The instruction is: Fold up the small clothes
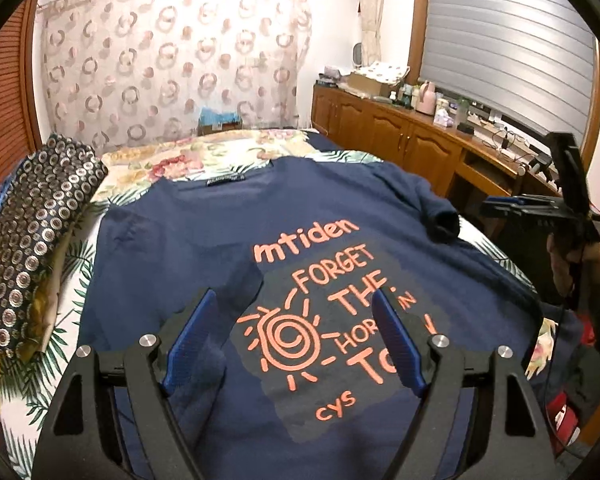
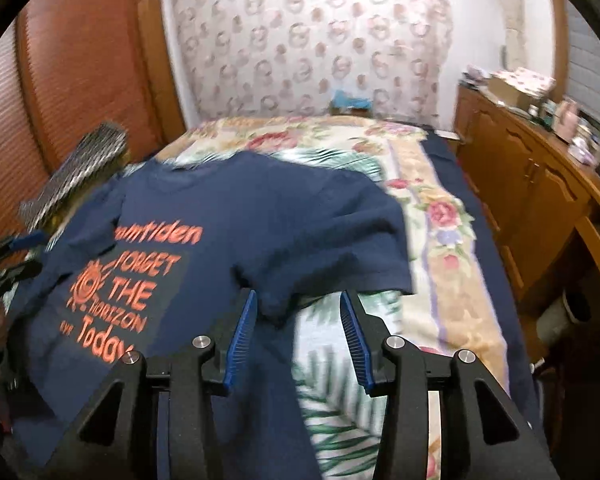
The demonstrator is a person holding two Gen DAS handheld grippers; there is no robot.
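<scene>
Step in hand: sleeve fold. Navy T-shirt (image 1: 204, 248) lies face-up on the bed (image 2: 432, 216), right sleeve (image 2: 320, 240) laid inward. Right gripper (image 2: 298, 336) fingers spread, sleeve tip between them, unpinched. Left gripper (image 1: 292, 344) spread, empty. Next: pinch the left sleeve.

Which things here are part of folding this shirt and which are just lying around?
Part of the job:
navy T-shirt, spread on the bed
left gripper, open over the print
right gripper, open near the sleeve

Just lying about:
circle-patterned cloth at the shirt's left
clutter on the wooden cabinet
blue item by the curtain
</scene>
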